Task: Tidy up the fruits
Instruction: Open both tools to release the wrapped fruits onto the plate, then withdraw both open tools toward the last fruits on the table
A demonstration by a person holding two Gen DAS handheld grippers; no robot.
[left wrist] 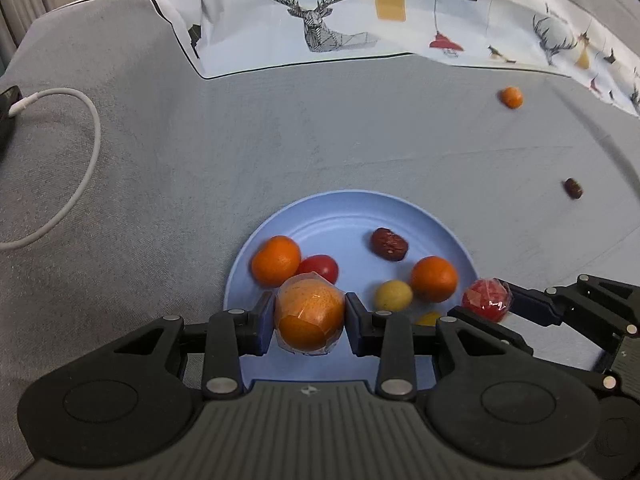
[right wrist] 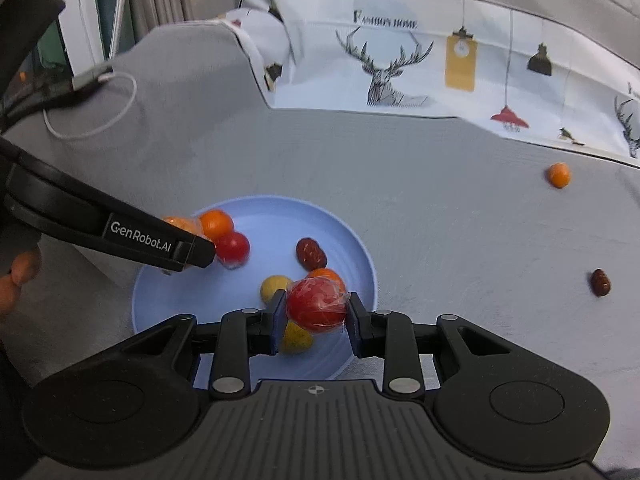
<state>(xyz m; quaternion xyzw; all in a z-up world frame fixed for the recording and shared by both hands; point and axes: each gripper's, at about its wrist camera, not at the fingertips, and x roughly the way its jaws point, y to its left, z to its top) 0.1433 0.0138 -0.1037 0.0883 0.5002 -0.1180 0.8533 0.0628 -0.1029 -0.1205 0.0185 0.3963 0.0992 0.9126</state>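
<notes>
Hovering over the blue plate, the left gripper clamps a wrapped orange fruit, while the right gripper pinches a wrapped red fruit. A small orange and a date lie apart on the grey cloth.

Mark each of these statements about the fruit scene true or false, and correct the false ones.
1. The left gripper holds a wrapped orange fruit. True.
2. The right gripper is empty. False: it is shut on a wrapped red fruit.
3. The plate is blue. True.
4. All the fruit is on the plate. False: a small orange and a date lie on the grey cloth to the right.
5. A date lies on the plate. True.
6. A white cable lies across the plate. False: it curls on the cloth far to the left.
</notes>
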